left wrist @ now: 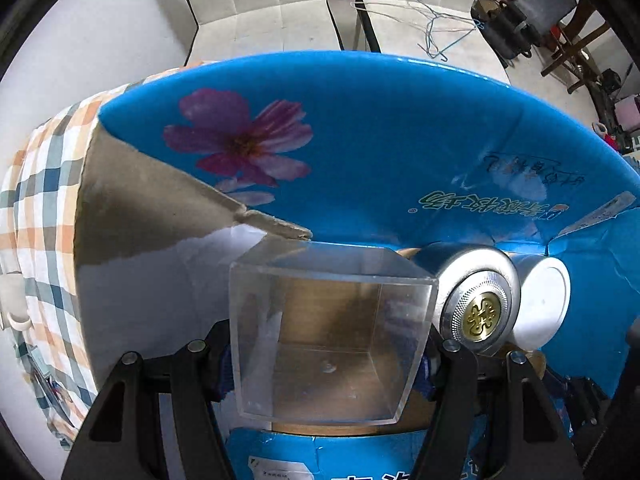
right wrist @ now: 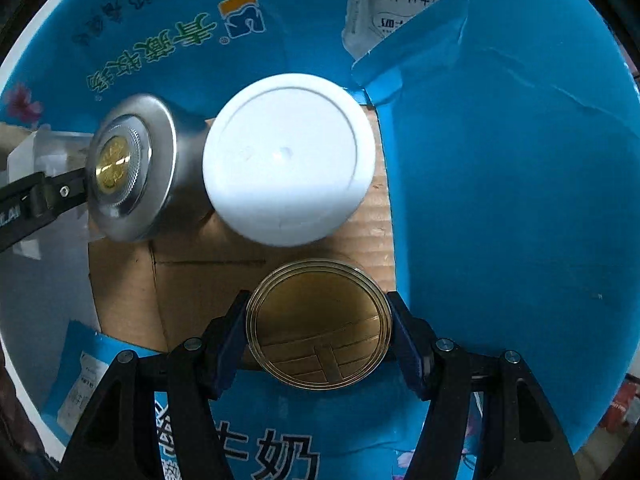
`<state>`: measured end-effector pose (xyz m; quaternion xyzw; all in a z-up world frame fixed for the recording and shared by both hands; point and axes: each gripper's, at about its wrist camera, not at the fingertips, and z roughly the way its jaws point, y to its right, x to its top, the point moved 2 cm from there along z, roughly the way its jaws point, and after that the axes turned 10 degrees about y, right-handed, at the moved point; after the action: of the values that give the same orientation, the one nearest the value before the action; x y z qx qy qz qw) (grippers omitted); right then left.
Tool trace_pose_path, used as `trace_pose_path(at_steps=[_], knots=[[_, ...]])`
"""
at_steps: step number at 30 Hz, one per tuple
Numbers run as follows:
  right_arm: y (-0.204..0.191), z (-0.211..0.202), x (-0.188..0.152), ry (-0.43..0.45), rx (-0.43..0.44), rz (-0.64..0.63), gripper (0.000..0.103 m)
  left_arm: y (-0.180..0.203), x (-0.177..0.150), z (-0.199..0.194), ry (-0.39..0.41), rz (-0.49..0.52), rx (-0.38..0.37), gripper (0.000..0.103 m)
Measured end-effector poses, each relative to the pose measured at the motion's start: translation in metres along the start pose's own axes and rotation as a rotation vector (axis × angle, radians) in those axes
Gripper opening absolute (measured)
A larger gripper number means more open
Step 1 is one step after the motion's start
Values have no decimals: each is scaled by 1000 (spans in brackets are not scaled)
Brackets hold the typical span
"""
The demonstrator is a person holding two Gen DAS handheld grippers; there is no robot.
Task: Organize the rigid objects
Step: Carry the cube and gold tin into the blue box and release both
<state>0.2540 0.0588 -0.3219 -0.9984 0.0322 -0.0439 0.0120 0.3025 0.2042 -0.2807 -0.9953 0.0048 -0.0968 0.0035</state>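
While the left claw clamps a clear box low inside the blue carton, the right claw grips a gold tin on the carton floor. At the tin's 12 o'clock stands a white jar; a silver can touches the jar at 9 o'clock.

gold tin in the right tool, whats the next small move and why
Probably lower the gold tin a little onto the bare cardboard floor of the blue box and then open the right tool. The tin sits clamped between both fingers, just in front of the white jar, with free floor beneath it.
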Motion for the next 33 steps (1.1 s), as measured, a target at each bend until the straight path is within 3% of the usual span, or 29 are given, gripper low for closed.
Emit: trace_pose_path(at_steps=[6, 14, 17, 18, 33], knots=[[-3, 1, 10, -8, -15, -14, 70, -4, -2, -1, -42, -10, -21, 64], [-20, 0, 1, -34, 23, -20, 86, -6, -12, -15, -42, -19, -32, 71], [-33, -7, -6, -24, 21, -26, 92, -3, -11, -23, -22, -8, -30, 84], [-34, -10, -7, -20, 27, -26, 93, -2, -13, -27, -12, -11, -45, 103], [-40, -85, -27, 113, 55, -78, 94, -10, -45, -93, 116, -55, -59, 103]])
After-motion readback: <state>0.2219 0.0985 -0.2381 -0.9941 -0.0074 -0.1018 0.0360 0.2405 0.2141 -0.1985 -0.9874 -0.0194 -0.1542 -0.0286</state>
